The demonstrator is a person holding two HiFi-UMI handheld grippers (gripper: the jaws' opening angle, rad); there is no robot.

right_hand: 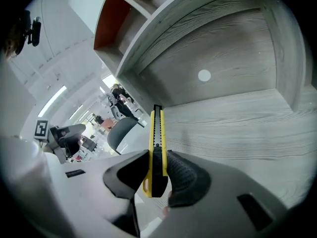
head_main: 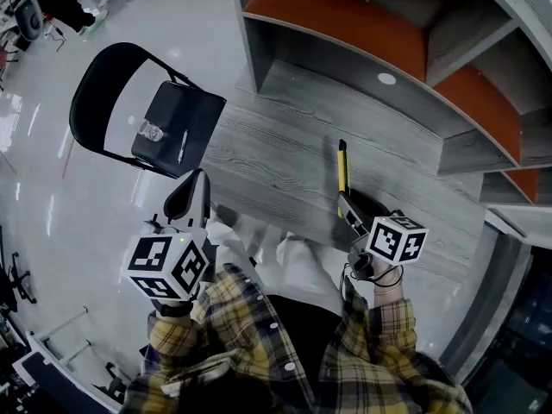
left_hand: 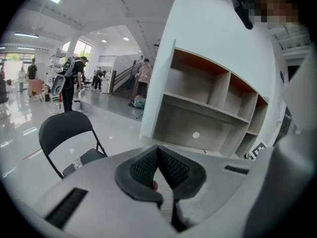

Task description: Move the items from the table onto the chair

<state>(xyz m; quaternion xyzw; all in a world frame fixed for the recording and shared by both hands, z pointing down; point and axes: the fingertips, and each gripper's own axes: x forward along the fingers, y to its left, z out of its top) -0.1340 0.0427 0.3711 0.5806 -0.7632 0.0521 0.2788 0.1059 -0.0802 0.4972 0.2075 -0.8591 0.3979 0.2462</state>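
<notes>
My right gripper (head_main: pixel 349 210) is shut on a yellow utility knife (head_main: pixel 342 169) over the grey wooden table (head_main: pixel 276 136). In the right gripper view the knife (right_hand: pixel 157 143) stands on edge between the pads, its tip pointing away past the gripper (right_hand: pixel 157 170). My left gripper (head_main: pixel 191 192) is shut with nothing in it, near the table's left edge; in its own view the jaws (left_hand: pixel 158 170) meet. The black folding chair (head_main: pixel 112 102) stands left of the table. On its seat lie a small clear item (head_main: pixel 151 131) and a thin pen-like thing (head_main: pixel 182 145).
A shelf unit with orange back panels (head_main: pixel 362 24) rises behind the table and also shows as the shelf (left_hand: pixel 208 113) in the left gripper view. The chair (left_hand: pixel 64 130) stands on a glossy floor (head_main: pixel 52 197). People stand far off in the hall (left_hand: pixel 69 83).
</notes>
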